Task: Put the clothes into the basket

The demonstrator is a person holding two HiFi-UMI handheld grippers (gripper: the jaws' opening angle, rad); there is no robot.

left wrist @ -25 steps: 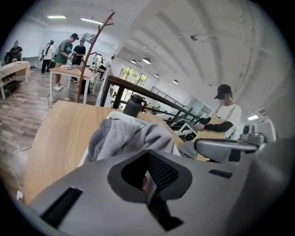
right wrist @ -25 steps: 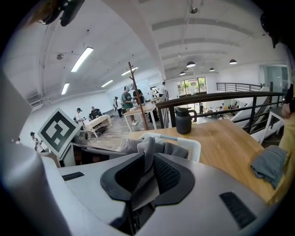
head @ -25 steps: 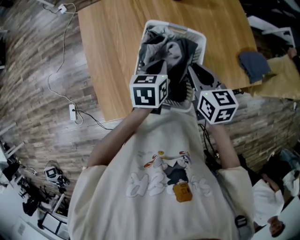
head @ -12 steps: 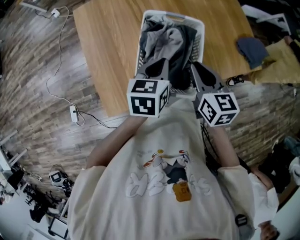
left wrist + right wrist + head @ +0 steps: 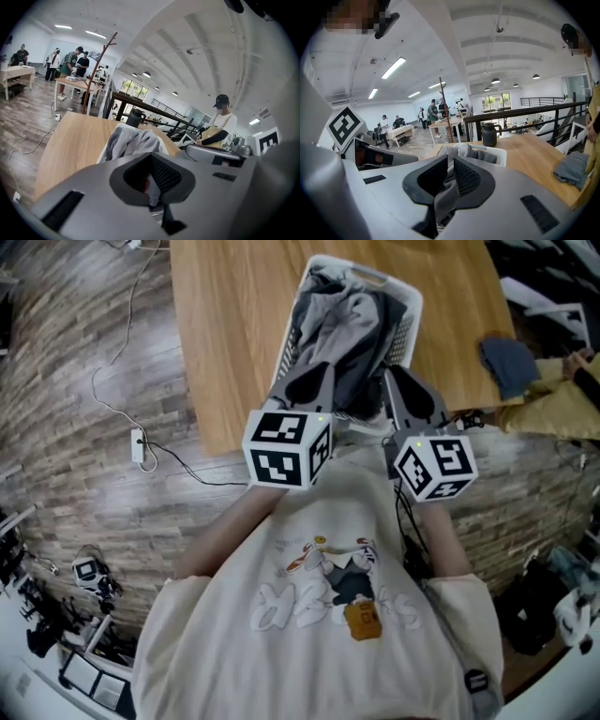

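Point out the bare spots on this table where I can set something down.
Widest: the table lies bare between its left edge and the basket. A narrower strip lies between the basket and the blue-grey cloth. Crowded: the basket itself, heaped with clothes.

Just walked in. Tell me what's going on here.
A person stands at a wooden table with a gripper in each hand, putting clothes into a white basket. The left gripper and right gripper are at the basket's near edge, each with its fingers closed on a fold of the grey clothes piled inside. One blue garment lies on the table to the right, outside the basket.
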